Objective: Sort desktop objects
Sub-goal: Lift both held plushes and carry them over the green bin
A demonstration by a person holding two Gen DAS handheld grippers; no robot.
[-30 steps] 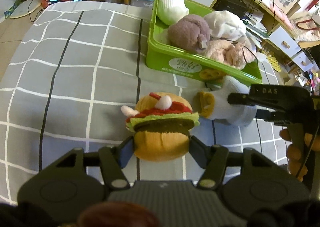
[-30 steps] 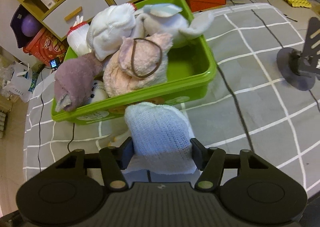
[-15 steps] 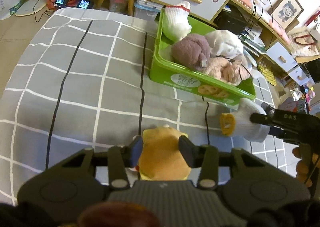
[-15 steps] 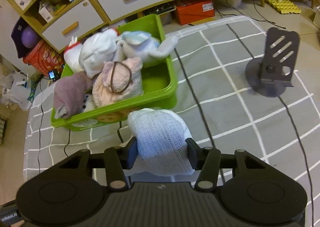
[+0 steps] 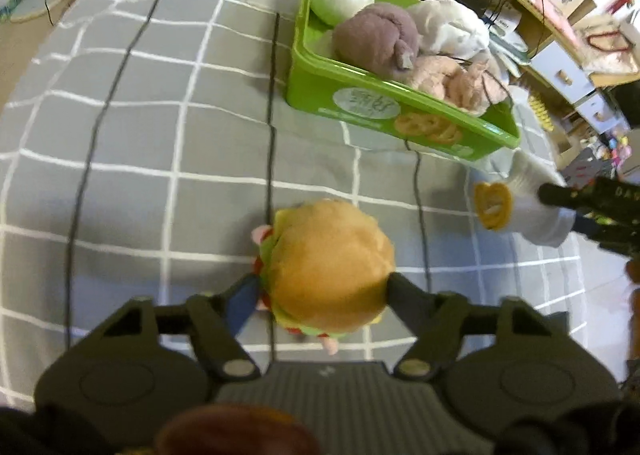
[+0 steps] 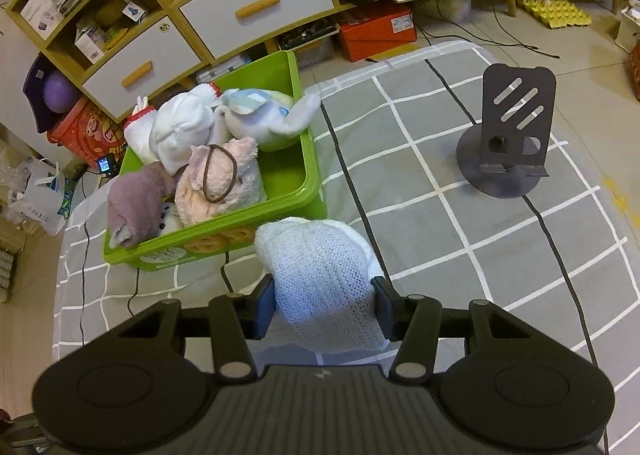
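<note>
Both grippers pitched steeply down over grey checked cloth (image 6: 440,159). Left gripper (image 5: 320,291): jaws opening, plush burger (image 5: 326,267) between them, fingers touching its sides; burger lay on cloth, nearer camera than green bin (image 5: 384,111). Right gripper (image 6: 324,295): clamped on white knit sock (image 6: 320,271), held just beside bin's near corner.

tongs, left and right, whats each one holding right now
Left tongs: opening, burger plush between the pads.
Right tongs: closed on white sock.
</note>
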